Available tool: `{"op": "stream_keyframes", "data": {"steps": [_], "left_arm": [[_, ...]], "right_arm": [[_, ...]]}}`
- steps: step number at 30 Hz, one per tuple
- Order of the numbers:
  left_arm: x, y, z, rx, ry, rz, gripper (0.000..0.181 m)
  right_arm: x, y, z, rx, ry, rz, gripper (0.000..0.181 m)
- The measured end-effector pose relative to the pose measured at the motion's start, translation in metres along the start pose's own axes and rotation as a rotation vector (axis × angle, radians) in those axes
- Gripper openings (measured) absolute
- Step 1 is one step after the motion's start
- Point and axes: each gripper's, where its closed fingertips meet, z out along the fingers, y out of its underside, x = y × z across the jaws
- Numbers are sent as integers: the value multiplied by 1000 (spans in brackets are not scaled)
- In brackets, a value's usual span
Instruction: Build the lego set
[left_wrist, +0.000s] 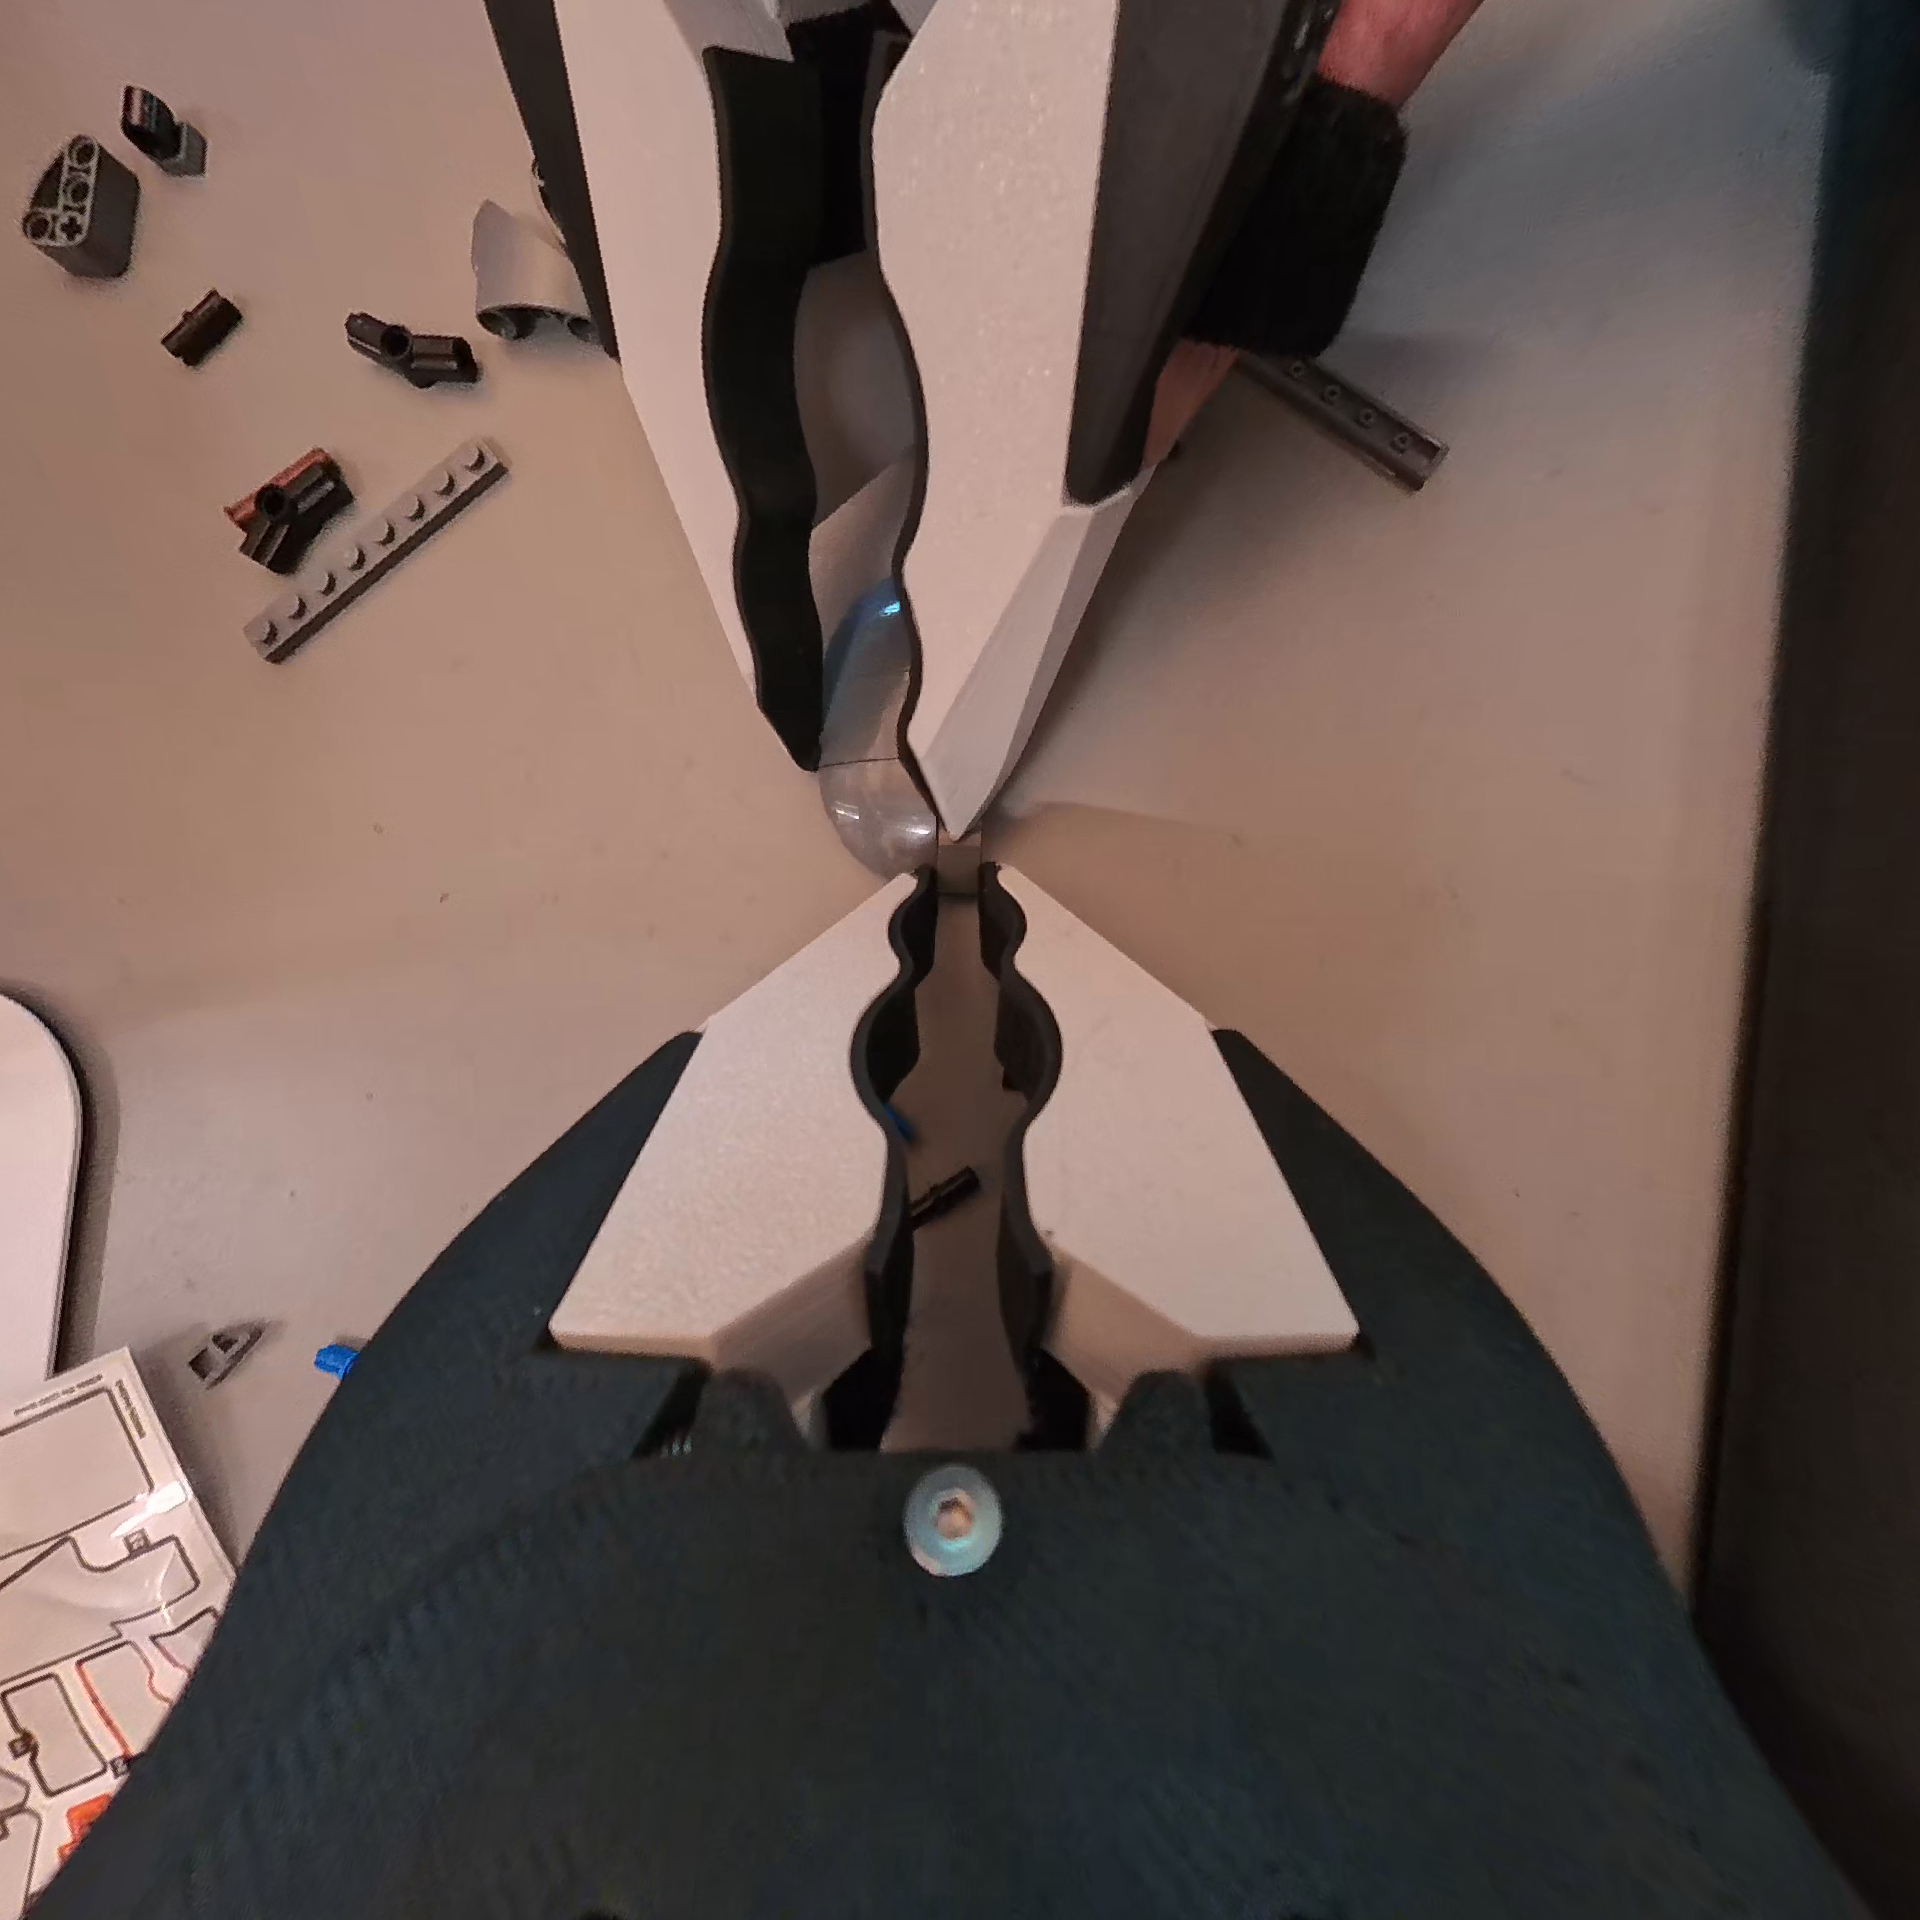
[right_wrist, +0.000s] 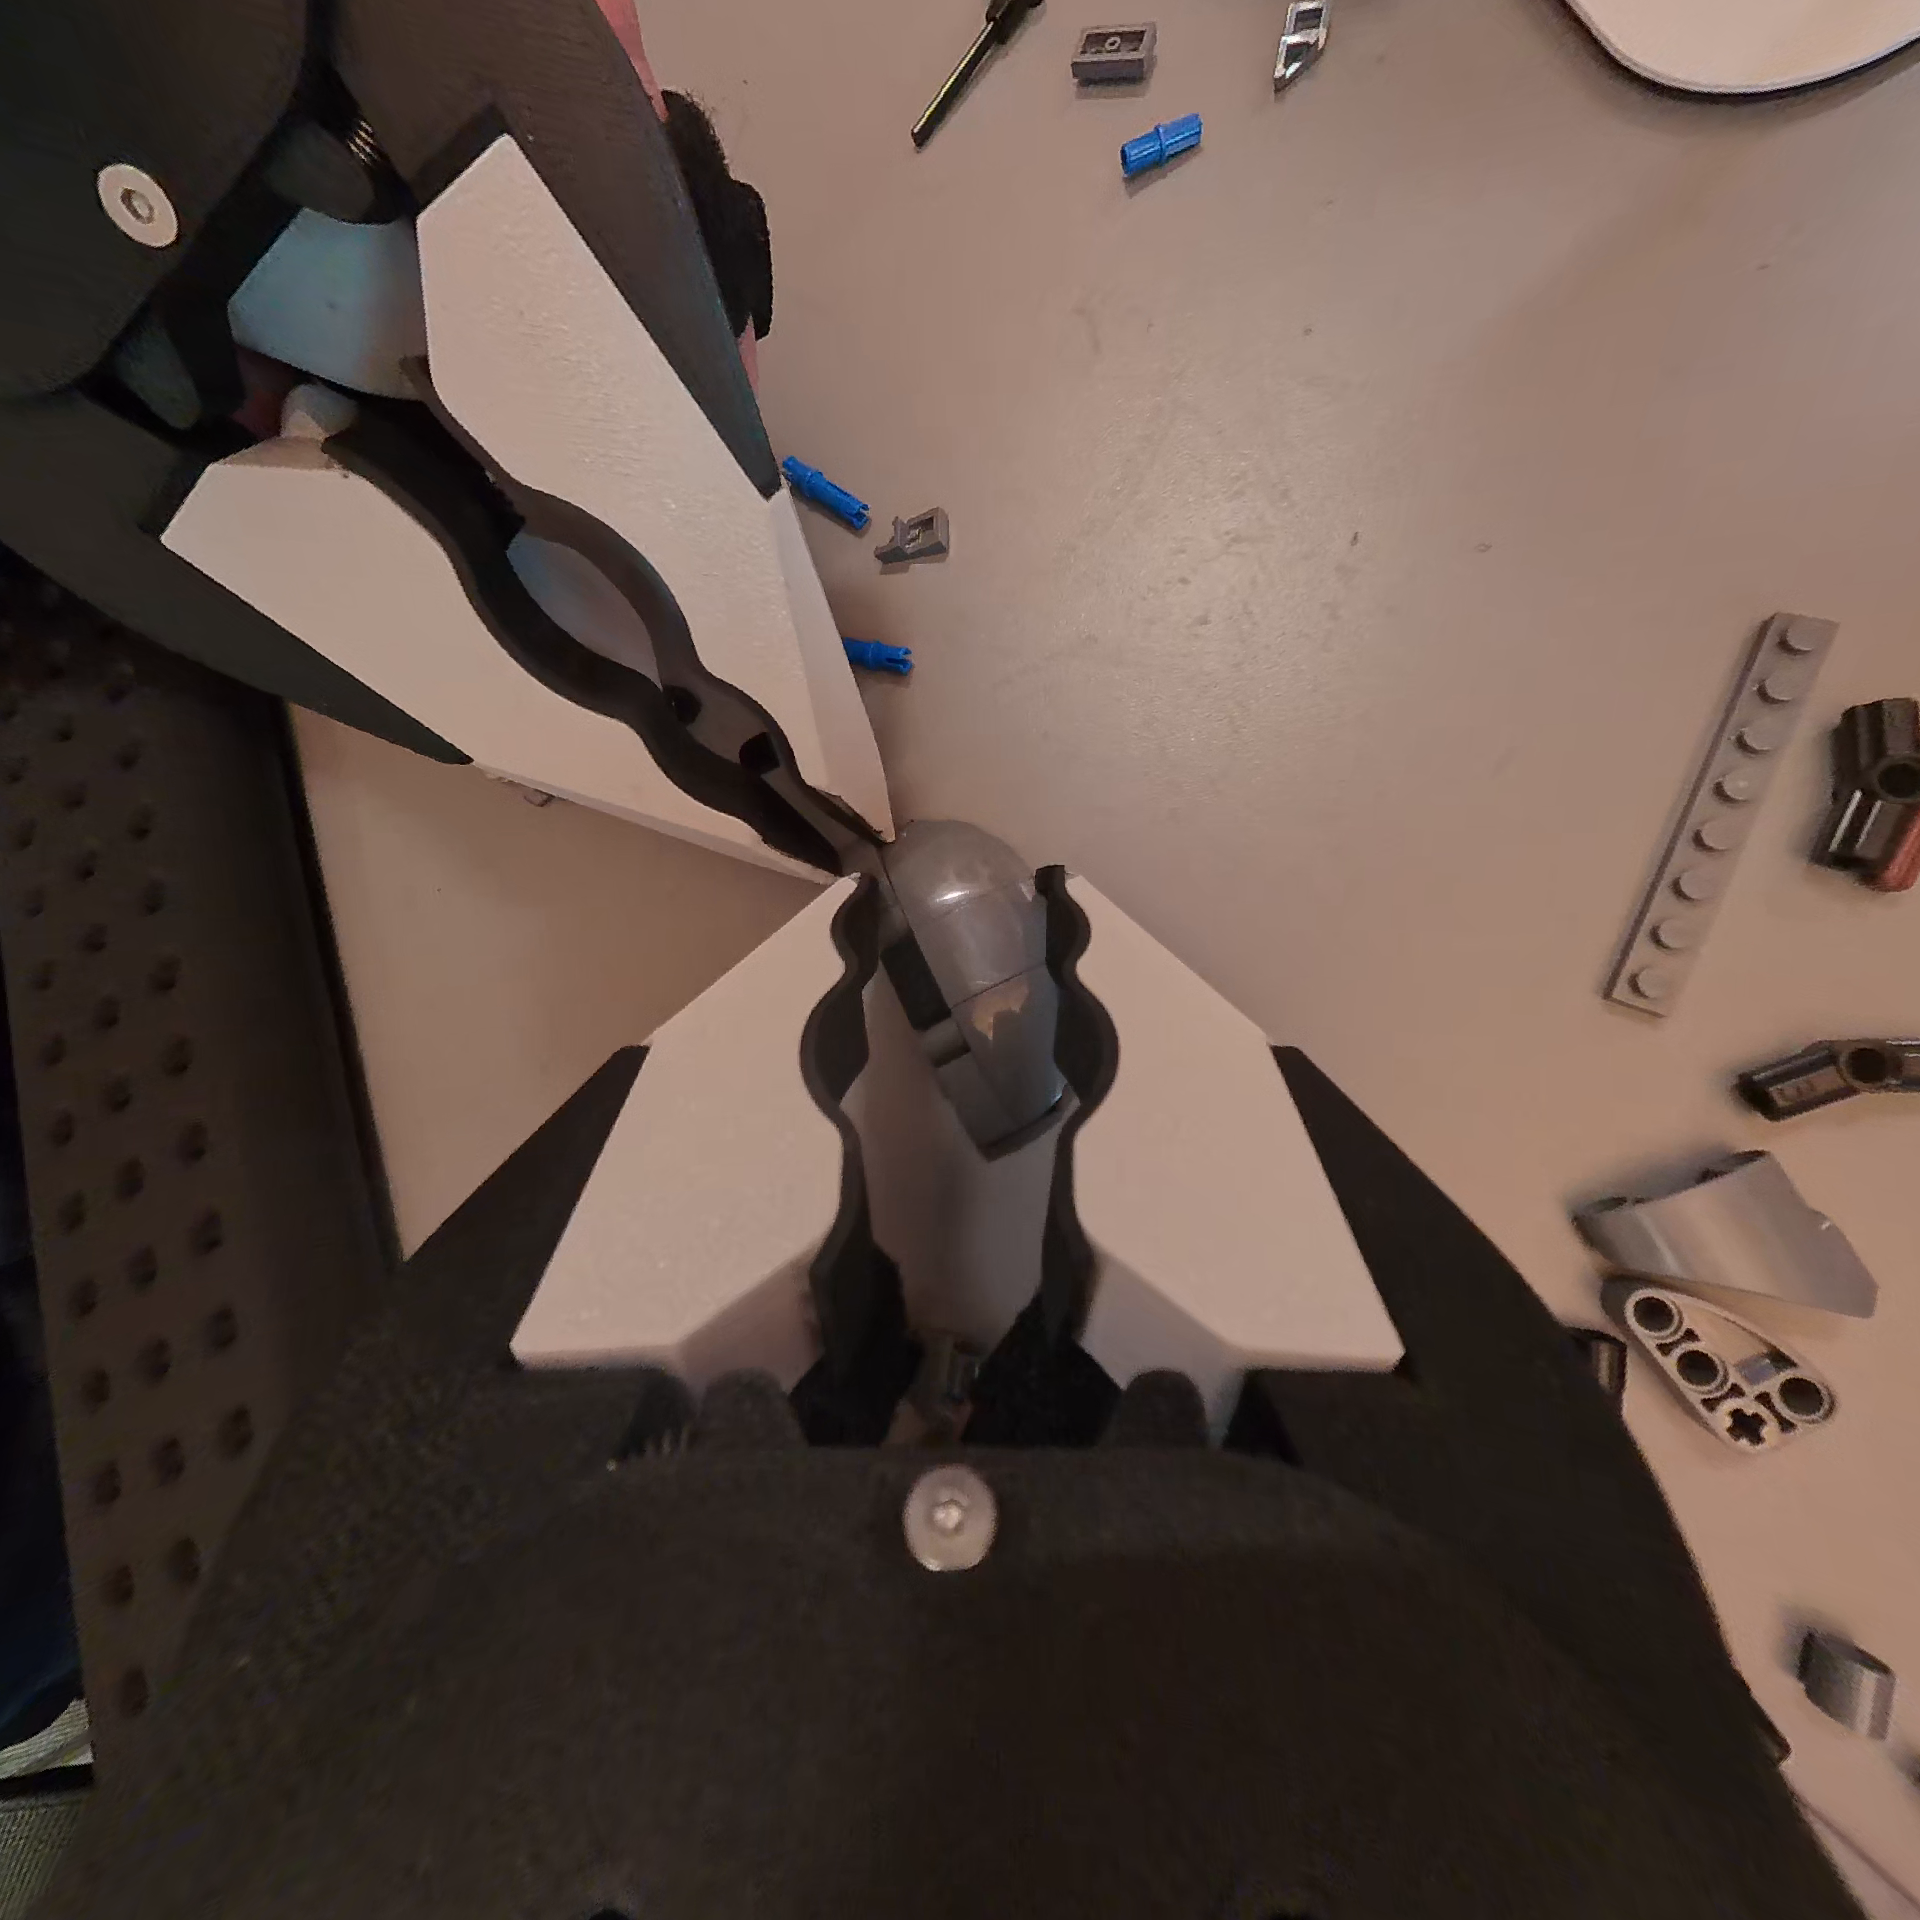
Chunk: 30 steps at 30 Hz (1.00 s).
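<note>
The right tongs (right_wrist: 951, 883) clamp the grey lego assembly (right_wrist: 971, 997), whose rounded end the nearly closed left tongs (left_wrist: 958, 878) pinch.

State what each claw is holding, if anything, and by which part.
The right claw grips the grey rounded Lego assembly along its sides, its domed end poking out. The left claw pinches a small grey part at that assembly's tip; exactly which part cannot be told.

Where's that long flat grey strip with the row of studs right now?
In the right wrist view the long grey studded plate lies flat on the table at the right edge, beside a black connector piece.
</note>
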Motion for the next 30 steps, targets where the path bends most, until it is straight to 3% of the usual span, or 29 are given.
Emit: {"op": "stream_keyframes", "data": {"steps": [30], "left_arm": [[1, -3, 1, 54, 60, -33, 6]], "right_arm": [[1, -1, 0, 4, 13, -4, 26]]}}
